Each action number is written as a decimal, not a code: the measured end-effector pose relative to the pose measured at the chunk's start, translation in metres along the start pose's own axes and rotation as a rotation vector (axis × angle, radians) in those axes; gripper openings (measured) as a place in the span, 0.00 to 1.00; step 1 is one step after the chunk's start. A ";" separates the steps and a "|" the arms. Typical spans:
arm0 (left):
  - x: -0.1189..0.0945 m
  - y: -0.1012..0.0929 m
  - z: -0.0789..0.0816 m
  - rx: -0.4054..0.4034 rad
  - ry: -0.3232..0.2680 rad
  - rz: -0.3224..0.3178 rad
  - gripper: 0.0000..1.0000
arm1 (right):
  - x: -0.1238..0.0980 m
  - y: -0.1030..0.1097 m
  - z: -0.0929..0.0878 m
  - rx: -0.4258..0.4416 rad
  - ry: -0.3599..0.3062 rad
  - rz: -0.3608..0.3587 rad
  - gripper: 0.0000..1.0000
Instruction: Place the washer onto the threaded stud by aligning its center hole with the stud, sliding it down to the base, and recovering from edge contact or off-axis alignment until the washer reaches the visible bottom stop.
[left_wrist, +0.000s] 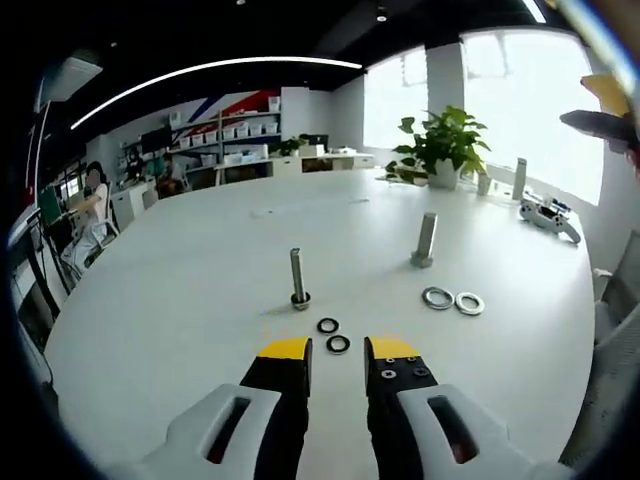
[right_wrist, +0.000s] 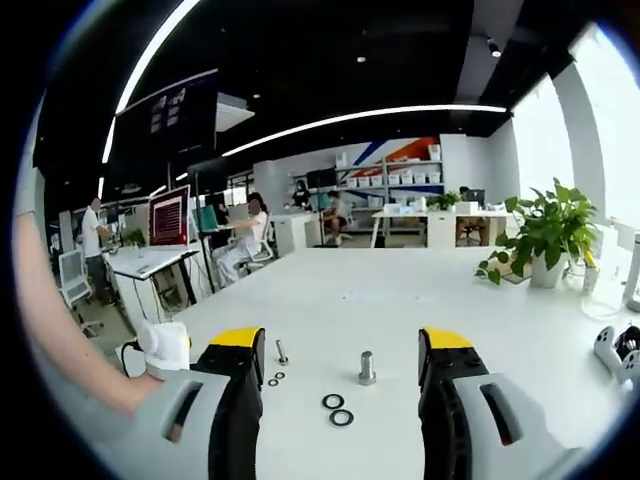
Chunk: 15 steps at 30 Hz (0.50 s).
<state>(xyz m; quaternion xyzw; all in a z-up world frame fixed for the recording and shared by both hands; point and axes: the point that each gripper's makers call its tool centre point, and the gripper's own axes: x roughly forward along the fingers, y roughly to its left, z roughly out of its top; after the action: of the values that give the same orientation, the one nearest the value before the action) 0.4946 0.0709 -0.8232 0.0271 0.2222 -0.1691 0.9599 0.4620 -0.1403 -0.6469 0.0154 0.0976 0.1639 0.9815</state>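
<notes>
While the left gripper (left_wrist: 338, 350) stands slightly parted and empty, the right gripper (right_wrist: 342, 345) gapes wide; two dark washers (left_wrist: 333, 334) lie flat beside the slim stud (left_wrist: 299, 279).

Bright daylight came in through the big windows (left_wrist: 520, 100) and washed them white. The ceiling stayed dark. Edges looked bent.

Quick tally: two upright threaded metal studs are seen, a slim one (left_wrist: 299, 279) and a thicker one (left_wrist: 425, 242). Four washers are counted flat on the white table: two small dark ring washers (left_wrist: 328, 325) (left_wrist: 339, 344) and two larger shiny silver washers (left_wrist: 437, 297) (left_wrist: 469, 303). One potted green plant (left_wrist: 443, 147) is spotted.
</notes>
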 end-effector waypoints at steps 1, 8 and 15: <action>0.000 -0.001 0.000 0.002 0.001 0.000 0.18 | 0.000 0.000 0.000 -0.004 0.001 0.000 0.64; 0.005 0.000 -0.010 0.011 0.035 0.009 0.18 | -0.001 -0.002 -0.001 -0.001 0.006 -0.007 0.63; 0.006 -0.004 -0.023 0.019 0.069 0.011 0.17 | -0.002 -0.003 -0.002 0.003 0.007 -0.011 0.63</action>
<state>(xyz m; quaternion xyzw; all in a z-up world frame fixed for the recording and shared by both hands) 0.4886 0.0678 -0.8461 0.0434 0.2533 -0.1649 0.9522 0.4610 -0.1432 -0.6483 0.0159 0.1012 0.1583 0.9821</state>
